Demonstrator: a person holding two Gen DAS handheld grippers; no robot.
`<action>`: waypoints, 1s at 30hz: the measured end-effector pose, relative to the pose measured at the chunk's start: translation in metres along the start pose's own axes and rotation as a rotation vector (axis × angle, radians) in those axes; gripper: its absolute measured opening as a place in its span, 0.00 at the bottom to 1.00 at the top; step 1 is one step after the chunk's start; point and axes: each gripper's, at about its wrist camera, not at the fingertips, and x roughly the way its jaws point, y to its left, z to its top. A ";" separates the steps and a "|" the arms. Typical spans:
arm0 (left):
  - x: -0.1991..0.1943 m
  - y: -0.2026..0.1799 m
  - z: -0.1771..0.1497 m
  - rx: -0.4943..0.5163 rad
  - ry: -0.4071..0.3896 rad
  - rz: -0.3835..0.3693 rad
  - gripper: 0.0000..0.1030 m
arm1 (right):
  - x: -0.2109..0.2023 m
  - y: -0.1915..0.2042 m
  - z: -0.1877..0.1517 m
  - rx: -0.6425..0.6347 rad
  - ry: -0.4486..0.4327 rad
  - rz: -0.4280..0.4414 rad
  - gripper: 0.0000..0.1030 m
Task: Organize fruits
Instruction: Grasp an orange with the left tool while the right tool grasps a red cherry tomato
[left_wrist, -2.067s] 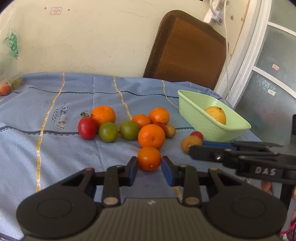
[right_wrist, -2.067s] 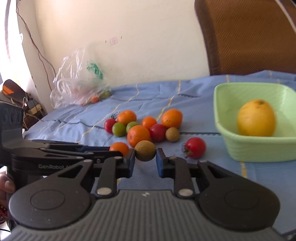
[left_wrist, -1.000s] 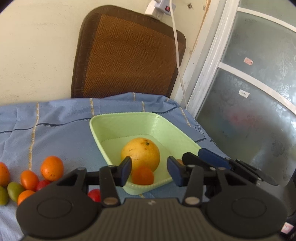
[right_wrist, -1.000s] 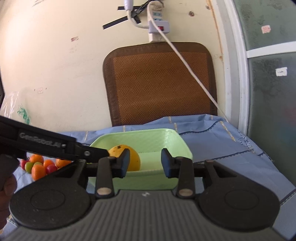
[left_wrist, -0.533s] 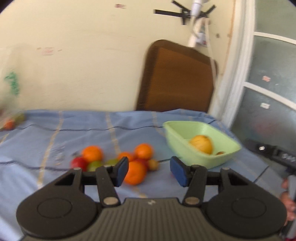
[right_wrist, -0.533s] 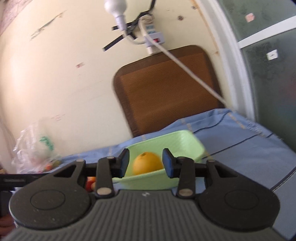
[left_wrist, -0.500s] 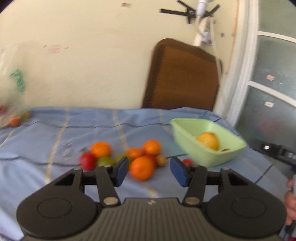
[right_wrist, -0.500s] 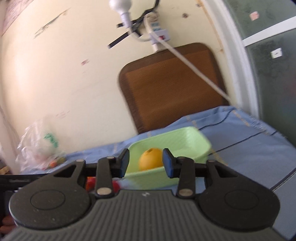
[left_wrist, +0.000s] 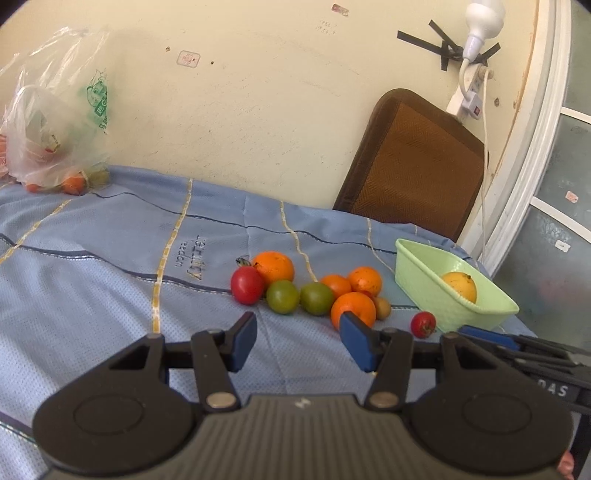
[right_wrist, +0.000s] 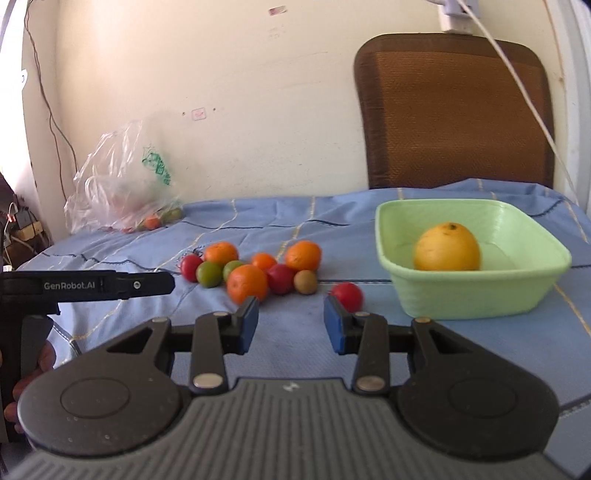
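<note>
Left gripper (left_wrist: 298, 341) fingers spread wide, holding nothing, hovering above blue cloth (left_wrist: 110, 266) short of fruit cluster (left_wrist: 310, 288). Right gripper (right_wrist: 291, 325) fingers also wide, nothing between them. Cluster of oranges, green and red tomatoes and small brown fruit lies together on cloth; lone red tomato (right_wrist: 346, 296) sits apart, between cluster and green basket (right_wrist: 476, 295). Large yellow-orange fruit (right_wrist: 447, 248) inside basket. Plastic bag (right_wrist: 122, 184) against wall at far edge; brown chair back (right_wrist: 454, 110) behind basket
</note>
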 end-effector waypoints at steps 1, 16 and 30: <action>-0.001 -0.001 0.000 0.006 -0.005 -0.003 0.49 | 0.003 0.001 0.001 0.002 0.004 0.002 0.41; 0.000 -0.005 0.000 0.040 0.001 -0.030 0.49 | -0.001 -0.014 -0.009 0.063 -0.012 -0.079 0.41; 0.065 -0.050 0.012 0.099 0.134 -0.022 0.49 | 0.022 -0.024 -0.002 -0.027 0.055 -0.119 0.42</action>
